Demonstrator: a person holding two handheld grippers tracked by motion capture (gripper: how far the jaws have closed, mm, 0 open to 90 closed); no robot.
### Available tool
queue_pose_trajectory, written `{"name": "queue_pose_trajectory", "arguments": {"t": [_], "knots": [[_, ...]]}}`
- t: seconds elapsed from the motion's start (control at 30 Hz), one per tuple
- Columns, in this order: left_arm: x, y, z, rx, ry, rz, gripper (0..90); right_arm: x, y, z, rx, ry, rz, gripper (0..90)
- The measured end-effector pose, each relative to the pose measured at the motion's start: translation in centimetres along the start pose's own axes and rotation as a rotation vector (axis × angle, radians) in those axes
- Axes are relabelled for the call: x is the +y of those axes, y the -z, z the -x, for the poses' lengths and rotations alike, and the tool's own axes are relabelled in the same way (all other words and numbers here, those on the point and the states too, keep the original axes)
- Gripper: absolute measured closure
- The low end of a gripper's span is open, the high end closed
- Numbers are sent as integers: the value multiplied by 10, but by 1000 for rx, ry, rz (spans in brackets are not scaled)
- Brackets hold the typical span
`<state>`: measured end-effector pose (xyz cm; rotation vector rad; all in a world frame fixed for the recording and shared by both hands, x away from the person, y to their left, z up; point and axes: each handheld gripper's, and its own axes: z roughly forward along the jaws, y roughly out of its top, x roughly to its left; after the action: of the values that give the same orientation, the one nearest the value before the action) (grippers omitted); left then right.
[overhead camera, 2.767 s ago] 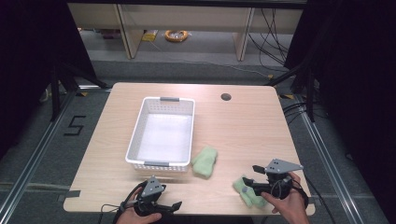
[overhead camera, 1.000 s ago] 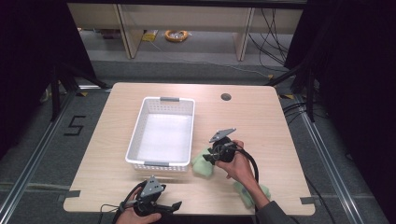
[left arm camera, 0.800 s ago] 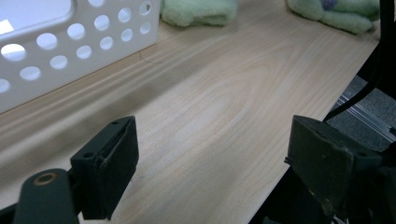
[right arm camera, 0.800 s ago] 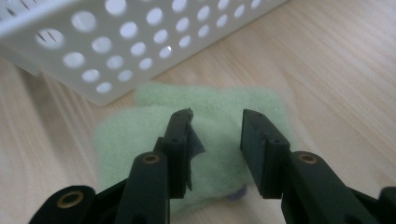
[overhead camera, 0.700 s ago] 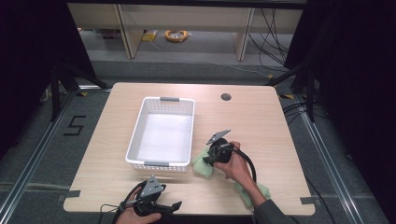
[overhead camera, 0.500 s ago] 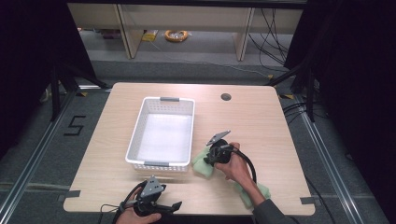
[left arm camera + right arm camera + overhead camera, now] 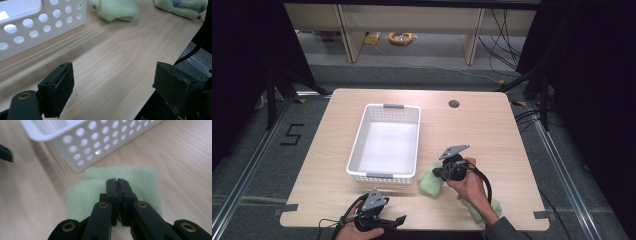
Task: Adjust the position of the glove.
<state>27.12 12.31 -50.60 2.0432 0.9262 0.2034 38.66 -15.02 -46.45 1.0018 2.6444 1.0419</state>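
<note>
While left hand-held gripper (image 7: pixel 112 92) gapes, right (image 7: pixel 117 182) sits pressed together over fuzzy pale-green folded cloth (image 7: pixel 140 182).

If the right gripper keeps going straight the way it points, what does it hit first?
The green cloth just under the right gripper, whose jaws are closed. Beyond the cloth stands the white basket, though how far the tips sit above the cloth is hard to judge.
</note>
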Motion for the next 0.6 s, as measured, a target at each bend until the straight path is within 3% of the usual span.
{"name": "queue_pose_trajectory", "arguments": {"t": [0.1, 0.17, 0.3, 0.37, 0.47, 0.5, 0.53, 0.57, 0.6], "knots": [[0, 1, 1, 11, -10, -6, 161, -4, 17, -8, 7, 25, 37, 891], [0, 0, 2, 5, 6, 6, 161, -8, 29, -17, 35, 27, 75, 891], [0, 0, 3, -4, 8, 12, 162, -13, 38, -26, 67, 5, 84, 892], [0, 0, 4, -8, 19, 5, 164, -17, 39, -29, 76, 6, 105, 891], [1, 0, 3, 0, -13, -1, 166, -24, 41, -34, 74, 7, 99, 891], [1, 0, 5, -10, 6, -3, 168, -29, 39, -36, 82, -5, 94, 891], [1, 0, 6, -14, 0, 2, 168, -29, 39, -36, 82, -5, 94, 891], [1, -1, 7, -1, -11, 19, 170, -33, 39, -40, 94, -42, 80, 891], [0, -2, 9, -13, 22, 35, 173, -35, 37, -39, 91, -31, 87, 891]]}}
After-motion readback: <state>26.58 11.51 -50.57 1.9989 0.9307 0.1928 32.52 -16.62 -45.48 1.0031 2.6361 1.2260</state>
